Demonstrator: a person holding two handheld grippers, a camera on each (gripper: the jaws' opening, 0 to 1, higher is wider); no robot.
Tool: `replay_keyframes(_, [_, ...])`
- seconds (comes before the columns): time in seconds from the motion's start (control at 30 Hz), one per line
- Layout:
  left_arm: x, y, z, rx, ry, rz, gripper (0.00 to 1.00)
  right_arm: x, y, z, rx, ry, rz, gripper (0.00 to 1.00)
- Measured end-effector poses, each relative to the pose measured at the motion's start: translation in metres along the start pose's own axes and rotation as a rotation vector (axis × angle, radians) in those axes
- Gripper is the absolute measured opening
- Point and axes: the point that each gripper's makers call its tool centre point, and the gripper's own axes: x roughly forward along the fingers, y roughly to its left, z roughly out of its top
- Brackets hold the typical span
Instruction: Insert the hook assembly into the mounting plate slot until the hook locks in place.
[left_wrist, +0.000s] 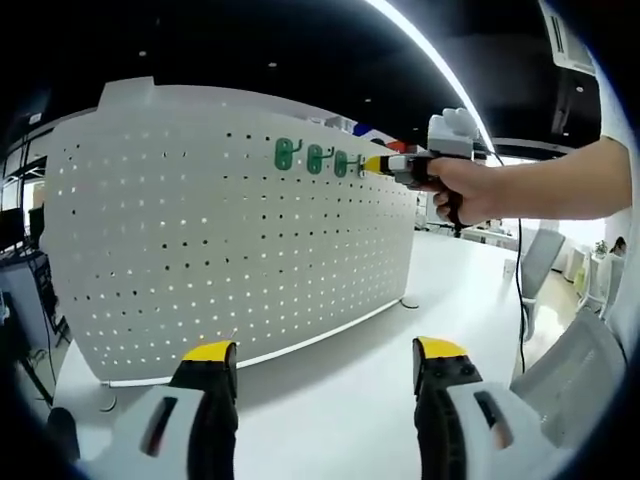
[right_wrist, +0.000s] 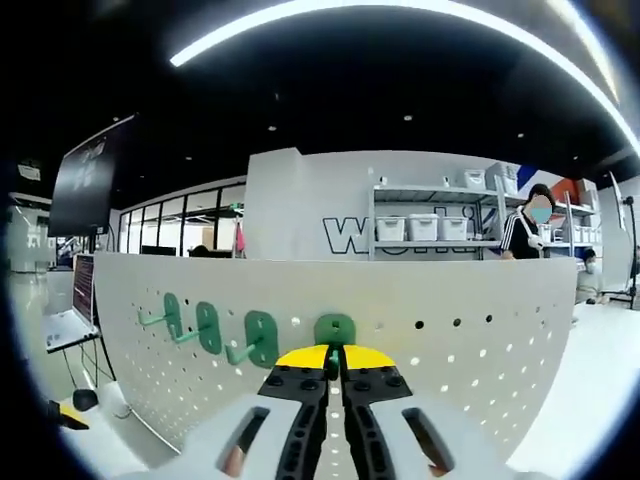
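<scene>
text: I read only large dark letters "w" and part of "o" on the far white wall (right_wrist: 345, 235), rest hidden by shelving (right_wrist: 430, 225) | other markings: none I can read

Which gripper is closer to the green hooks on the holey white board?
Right. The right gripper is up at the pegboard, closed on a green hook beside the other green hooks. The left gripper is open, back over the table.
</scene>
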Motion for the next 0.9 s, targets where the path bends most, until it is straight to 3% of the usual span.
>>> replay_keyframes(0.2, [-0.0014,0.0020,0.0024,0.001,-0.004,0.004,0.73,0.0012,-0.0001,-0.0018,0.013,0.008,-0.062,0.01])
replay_keyframes(0.4, [-0.0029,0.0034,0.0020,-0.006,-0.006,0.010,0.72,0.0007,-0.0008,-0.0023,0.021,-0.001,-0.068,0.01])
replay_keyframes(0.9, [-0.0009,0.0012,0.0029,-0.001,-0.005,0.001,0.73,-0.0028,0.0009,-0.0030,0.028,0.013,-0.001,0.03])
